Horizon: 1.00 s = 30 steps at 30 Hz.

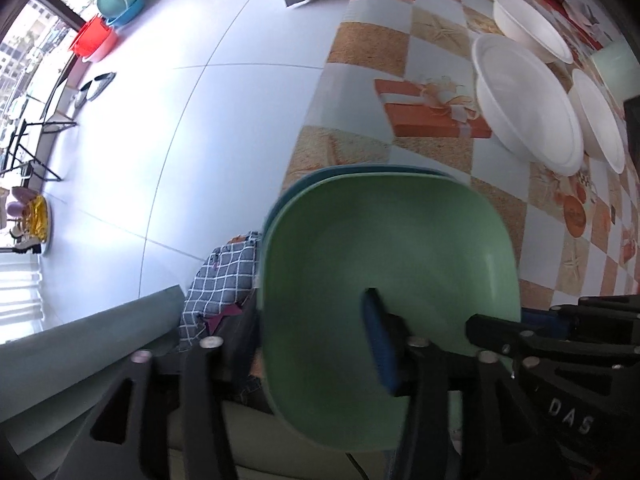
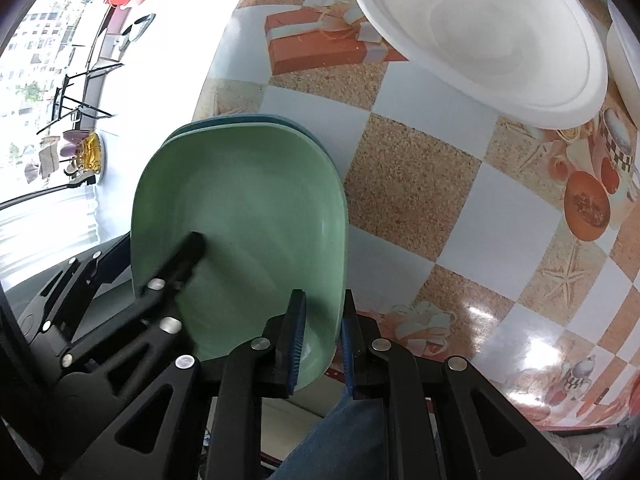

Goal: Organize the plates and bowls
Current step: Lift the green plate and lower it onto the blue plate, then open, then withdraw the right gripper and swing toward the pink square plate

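The bench [image 2: 420, 184] spreads ahead of both grippers, white bowls [image 1: 528, 108] beyond. The green plate [image 2: 240, 216], stacked on a blue plate [image 1: 360, 170], is pinched at its edge by the right gripper [image 2: 322, 340] and by the left gripper [image 1: 424, 340].

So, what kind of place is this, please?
Probably a home dining area: a table under a patterned oilcloth, white bowls on it, a tiled floor with washing basins by the window.
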Tool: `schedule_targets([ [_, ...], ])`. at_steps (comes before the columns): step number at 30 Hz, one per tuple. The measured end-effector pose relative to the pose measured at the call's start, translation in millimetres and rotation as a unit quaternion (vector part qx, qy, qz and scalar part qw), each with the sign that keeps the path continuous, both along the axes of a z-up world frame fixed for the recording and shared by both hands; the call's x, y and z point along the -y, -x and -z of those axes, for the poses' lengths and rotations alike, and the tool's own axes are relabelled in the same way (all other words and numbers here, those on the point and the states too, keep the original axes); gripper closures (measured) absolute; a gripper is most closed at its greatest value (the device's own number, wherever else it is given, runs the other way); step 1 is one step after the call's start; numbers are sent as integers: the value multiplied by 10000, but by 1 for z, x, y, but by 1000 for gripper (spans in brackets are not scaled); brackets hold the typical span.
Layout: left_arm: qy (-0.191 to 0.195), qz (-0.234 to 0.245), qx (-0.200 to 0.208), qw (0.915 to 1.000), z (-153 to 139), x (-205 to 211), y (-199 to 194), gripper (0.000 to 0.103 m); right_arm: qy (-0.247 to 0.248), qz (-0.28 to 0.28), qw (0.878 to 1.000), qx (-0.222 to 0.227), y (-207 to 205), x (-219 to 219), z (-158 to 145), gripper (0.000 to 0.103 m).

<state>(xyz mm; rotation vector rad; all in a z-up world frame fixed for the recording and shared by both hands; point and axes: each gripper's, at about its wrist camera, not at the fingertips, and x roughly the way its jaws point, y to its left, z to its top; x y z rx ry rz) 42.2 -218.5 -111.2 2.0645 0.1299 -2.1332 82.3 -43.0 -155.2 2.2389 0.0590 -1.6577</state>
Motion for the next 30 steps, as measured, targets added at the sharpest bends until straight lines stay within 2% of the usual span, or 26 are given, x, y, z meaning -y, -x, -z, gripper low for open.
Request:
schedule_targets([
  [4,235,-57,-157,9996,-12,-8,0,36,-220,-124,9993,-285,-3,-2,5,83],
  [5,268,-117,-255,9992,-17,-5,0,32,-255,-156,9990,-342,-5,0,1,70],
  [6,323,-147,-314,9989,-21,-4,-1,30,-323,-184,9985,-407,-5,1,-2,52],
  [7,474,-167,-355,9981,-25,-3,-2,29,-346,-196,9981,-461,-6,0,2,46],
  [9,584,-191,-420,9972,-27,3,-3,25,-312,-190,9981,-505,-7,-2,6,45],
  [15,497,-294,-85,9983,-3,19,1,25,-365,-179,9987,-314,-10,-2,32,45],
  [18,388,-167,93,9991,11,18,3,25,-428,-137,9988,-178,-14,-4,49,45],
  [22,183,110,61,9998,17,6,8,25,-613,-126,9980,-37,-19,-14,64,45],
  [26,191,386,-18,9991,16,-7,13,25,-614,153,9979,97,-17,-29,64,45],
  [30,108,567,-27,9983,14,-23,15,25,-677,153,9976,87,-18,-42,59,45],
])
